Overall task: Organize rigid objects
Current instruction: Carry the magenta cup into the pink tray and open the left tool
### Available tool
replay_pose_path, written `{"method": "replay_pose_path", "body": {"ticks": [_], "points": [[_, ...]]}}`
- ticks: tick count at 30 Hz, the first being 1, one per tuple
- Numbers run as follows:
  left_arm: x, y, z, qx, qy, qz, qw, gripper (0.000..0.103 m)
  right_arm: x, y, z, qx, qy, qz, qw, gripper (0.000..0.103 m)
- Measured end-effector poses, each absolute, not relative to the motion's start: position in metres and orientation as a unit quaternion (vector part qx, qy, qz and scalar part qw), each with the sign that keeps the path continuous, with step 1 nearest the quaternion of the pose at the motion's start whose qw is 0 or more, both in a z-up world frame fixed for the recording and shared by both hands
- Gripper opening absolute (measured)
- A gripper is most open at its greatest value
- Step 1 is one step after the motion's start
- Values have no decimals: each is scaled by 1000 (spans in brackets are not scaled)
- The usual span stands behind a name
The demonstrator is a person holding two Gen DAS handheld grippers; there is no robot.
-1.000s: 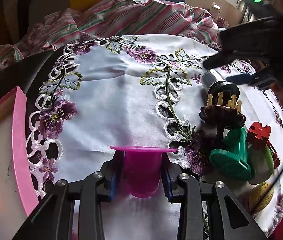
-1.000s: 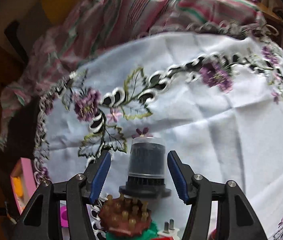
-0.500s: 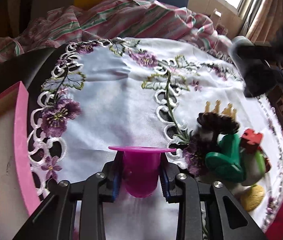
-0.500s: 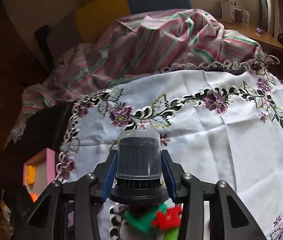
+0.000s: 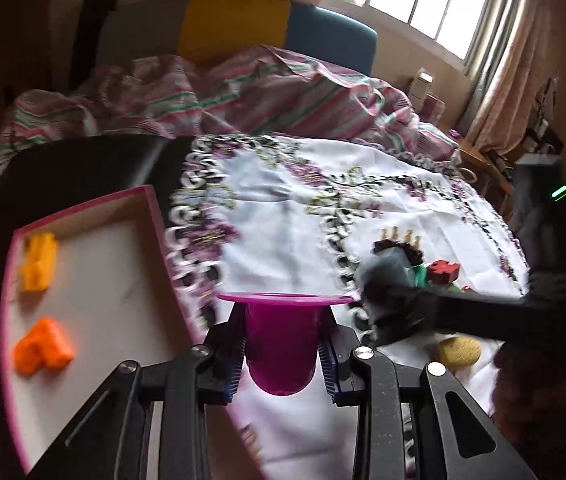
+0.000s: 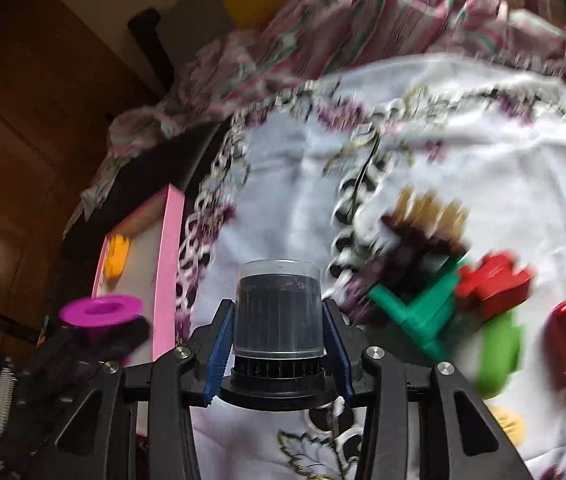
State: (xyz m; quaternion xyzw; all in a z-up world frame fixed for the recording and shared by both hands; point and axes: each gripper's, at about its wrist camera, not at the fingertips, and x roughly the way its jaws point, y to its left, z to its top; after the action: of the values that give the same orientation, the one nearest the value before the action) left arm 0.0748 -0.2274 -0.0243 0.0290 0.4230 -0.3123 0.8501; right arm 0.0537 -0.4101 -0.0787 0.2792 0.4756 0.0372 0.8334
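My left gripper (image 5: 283,356) is shut on a magenta cup (image 5: 281,344) with a wide flat rim, held above the edge of the embroidered cloth. Just to its left lies a pink-rimmed tray (image 5: 83,208) holding two orange blocks (image 5: 39,262). My right gripper (image 6: 277,344) is shut on a black ribbed cylinder (image 6: 277,312) with a clear cap, its pads pressing both sides. In the left wrist view that cylinder (image 5: 387,276) hangs blurred to the right of the cup. From the right wrist view the cup (image 6: 101,310) sits lower left, near the tray (image 6: 169,272).
A heap of loose things lies on the white cloth (image 5: 283,208): a brown pegged piece (image 6: 423,232), a green part (image 6: 423,312), a red puzzle block (image 6: 495,276) and a yellow sponge (image 5: 459,350). Striped bedding (image 5: 243,96) is piled behind the table.
The right gripper closed on the black cylinder, lifted it off the heap and carried it left. The left gripper rose with the magenta cup and swung toward the pink tray.
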Motion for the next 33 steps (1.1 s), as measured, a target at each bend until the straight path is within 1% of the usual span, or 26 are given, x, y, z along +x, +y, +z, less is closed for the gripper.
{"method": "replay_pose_path", "body": {"ticks": [2,3,5,17,26,33], "points": [[69,-214,-21,34,419,-297,858,33,59,-402,-94,260,507,31,821,43],[66,-207,-19,39,414,-289,863,33,61,-397,-98,236,518,24,822,43],[60,-191,-17,44,407,-271,871,33,64,-393,-106,225,531,21,816,43],[34,-129,-15,57,391,-211,894,33,64,-393,-110,232,528,21,817,44],[27,-106,-20,47,401,-191,895,33,66,-390,-114,224,533,19,815,44],[25,-93,-25,41,408,-180,894,33,66,-394,-116,238,534,24,811,44]]}}
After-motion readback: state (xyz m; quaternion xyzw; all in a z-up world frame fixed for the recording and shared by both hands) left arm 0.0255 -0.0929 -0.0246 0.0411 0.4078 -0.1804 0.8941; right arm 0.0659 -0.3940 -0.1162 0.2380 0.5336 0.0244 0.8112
